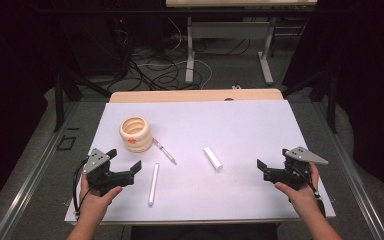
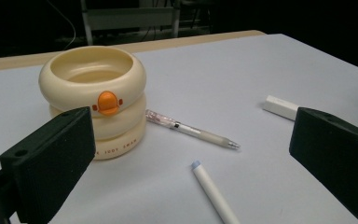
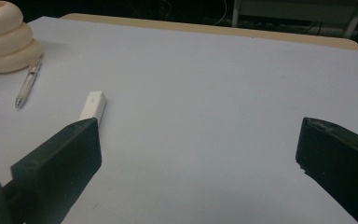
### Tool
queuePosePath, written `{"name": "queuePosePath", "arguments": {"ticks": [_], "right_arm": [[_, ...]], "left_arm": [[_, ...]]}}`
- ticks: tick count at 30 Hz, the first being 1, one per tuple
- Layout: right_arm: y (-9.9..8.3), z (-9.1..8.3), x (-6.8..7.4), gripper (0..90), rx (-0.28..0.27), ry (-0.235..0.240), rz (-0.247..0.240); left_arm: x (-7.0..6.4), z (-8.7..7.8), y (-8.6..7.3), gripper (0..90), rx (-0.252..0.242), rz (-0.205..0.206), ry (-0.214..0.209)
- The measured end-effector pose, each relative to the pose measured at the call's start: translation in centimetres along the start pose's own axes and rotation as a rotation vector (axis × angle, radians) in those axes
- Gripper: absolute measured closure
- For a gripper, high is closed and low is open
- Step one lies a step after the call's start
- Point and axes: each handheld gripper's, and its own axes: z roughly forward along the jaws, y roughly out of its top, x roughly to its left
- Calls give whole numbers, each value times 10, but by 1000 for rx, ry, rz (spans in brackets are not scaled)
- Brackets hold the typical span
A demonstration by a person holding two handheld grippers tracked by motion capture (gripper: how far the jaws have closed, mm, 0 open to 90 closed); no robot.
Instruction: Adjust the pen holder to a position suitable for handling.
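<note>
Long white cylindrical marker (image 1: 153,184): flat on the white table mat (image 1: 240,125), just ahead of the left gripper (image 1: 125,162), jaws wide, empty. Clear-barrelled pen (image 1: 164,151): beyond, touching the cream ringed plastic pot (image 1: 135,133). Short white block (image 1: 212,158): ahead-left of the right gripper (image 1: 262,167), jaws wide, empty.

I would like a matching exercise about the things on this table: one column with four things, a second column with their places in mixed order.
1. cream holder
2. clear pen
3. long white pen
4. short white block

a. beside the left gripper
b. against the holder's base
c. far left of the sheet
d. nearest the right gripper

Pairs: 1-c, 2-b, 3-a, 4-d
</note>
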Motion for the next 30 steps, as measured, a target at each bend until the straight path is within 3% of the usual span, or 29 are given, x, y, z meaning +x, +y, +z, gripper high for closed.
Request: {"name": "queuePosePath", "arguments": {"ticks": [1, 3, 10, 15, 17, 25, 30], "right_arm": [[1, -2, -1, 0, 23, 0, -5], [0, 1, -1, 0, -4, -6, -1], [-2, 2, -2, 8, 24, -2, 10], [-1, 0, -1, 9, 12, -5, 13], [-2, -1, 0, 11, 20, -7, 20], [-2, -3, -2, 15, 15, -18, 46], [-3, -1, -3, 20, 28, -16, 60]], "left_arm": [[0, 1, 0, 2, 4, -4, 0], [1, 3, -1, 2, 15, -1, 5], [5, 4, -1, 5, 50, -12, 24], [8, 3, 2, 10, 65, -47, 48], [10, 3, 4, 23, 75, -57, 70], [17, 13, 20, 61, 107, -119, 78], [23, 18, 32, 123, 140, -118, 104]]}}
